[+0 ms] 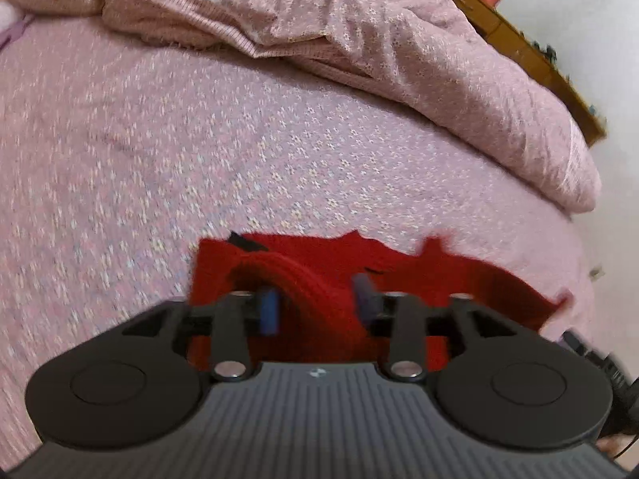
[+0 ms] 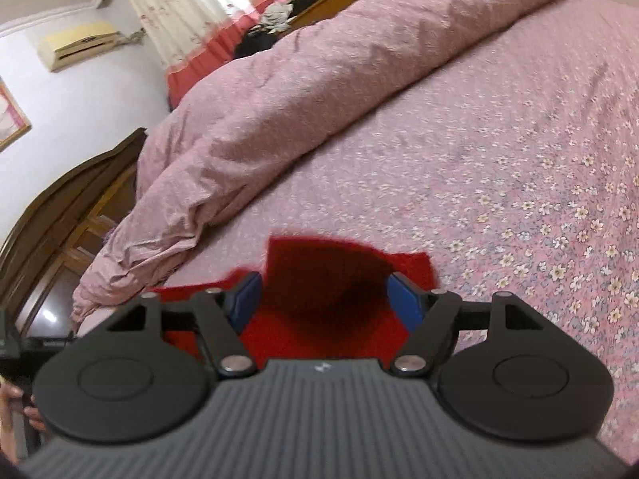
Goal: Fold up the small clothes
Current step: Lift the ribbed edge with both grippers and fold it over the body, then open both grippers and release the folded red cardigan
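The red knit garment (image 1: 319,275) lies on the pink flowered bedsheet (image 1: 159,151), directly under and ahead of both grippers. The left gripper (image 1: 317,299) has its blue pads apart, a ribbed fold rising between them, unpinched. The right gripper (image 2: 325,299) also stands apart over the cloth, the rumpled duvet (image 2: 299,80) beyond it

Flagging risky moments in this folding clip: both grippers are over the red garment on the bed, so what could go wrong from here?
1. The left gripper straddles a raised ridge of the red garment; closing there could pinch several layers at once.
2. The right gripper hangs open over the garment, and a low pinch might catch the floral bedsheet too.
3. Both views are blurred, so grasps may land off the edges.
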`<action>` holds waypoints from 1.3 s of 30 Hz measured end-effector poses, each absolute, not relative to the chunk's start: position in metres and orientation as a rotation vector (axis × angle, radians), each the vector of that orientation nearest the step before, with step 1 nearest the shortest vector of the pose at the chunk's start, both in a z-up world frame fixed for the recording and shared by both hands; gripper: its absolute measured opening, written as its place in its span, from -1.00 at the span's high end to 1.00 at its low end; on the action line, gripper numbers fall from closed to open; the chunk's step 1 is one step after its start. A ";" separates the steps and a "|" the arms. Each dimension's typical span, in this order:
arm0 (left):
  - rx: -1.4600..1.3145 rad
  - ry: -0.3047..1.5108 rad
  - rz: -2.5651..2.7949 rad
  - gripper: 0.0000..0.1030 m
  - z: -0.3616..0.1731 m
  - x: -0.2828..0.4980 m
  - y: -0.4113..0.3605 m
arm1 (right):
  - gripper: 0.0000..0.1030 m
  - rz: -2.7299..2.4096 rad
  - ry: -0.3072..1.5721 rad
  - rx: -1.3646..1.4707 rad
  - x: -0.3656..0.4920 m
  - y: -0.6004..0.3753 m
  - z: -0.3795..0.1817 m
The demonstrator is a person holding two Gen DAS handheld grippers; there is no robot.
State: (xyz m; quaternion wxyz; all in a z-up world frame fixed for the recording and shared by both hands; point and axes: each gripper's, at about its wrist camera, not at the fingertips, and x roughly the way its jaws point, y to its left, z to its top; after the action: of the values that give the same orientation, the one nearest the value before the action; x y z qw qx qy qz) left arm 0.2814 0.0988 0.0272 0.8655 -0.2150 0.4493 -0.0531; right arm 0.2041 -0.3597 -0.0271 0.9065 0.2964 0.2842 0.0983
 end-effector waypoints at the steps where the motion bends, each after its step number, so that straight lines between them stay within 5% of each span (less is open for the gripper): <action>1: -0.475 0.929 -0.114 -0.40 0.030 0.278 0.099 | -0.40 0.210 0.591 0.603 0.202 -0.358 -0.025; 4: -0.474 0.873 -0.118 -0.58 0.041 0.267 0.095 | -0.40 0.238 0.605 0.559 0.194 -0.348 -0.023; 11: -0.302 0.806 -0.114 -0.60 0.053 0.243 0.075 | -0.40 0.271 0.662 0.414 0.180 -0.313 -0.026; 23: 0.109 0.813 0.009 -0.59 -0.019 0.250 0.044 | -0.36 0.061 0.638 0.096 0.199 -0.287 -0.026; 36: 0.005 0.942 0.043 -0.62 -0.046 0.280 0.065 | -0.36 0.009 0.707 0.161 0.271 -0.315 -0.057; 37: 0.002 0.945 0.044 -0.62 -0.046 0.281 0.066 | -0.24 0.011 0.706 0.167 0.273 -0.314 -0.059; 38: -0.002 0.946 0.045 -0.62 -0.046 0.280 0.066 | 0.20 0.008 0.704 0.158 0.272 -0.311 -0.059; 39: -0.006 0.946 0.045 -0.63 -0.047 0.281 0.067 | 0.39 0.003 0.698 0.143 0.271 -0.309 -0.060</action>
State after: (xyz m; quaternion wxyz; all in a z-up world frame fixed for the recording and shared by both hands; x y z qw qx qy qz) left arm 0.2805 0.0667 -0.0469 0.8899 -0.0027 0.4556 0.0216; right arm 0.2709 -0.3089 -0.0597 0.9373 0.0701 0.3415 0.0014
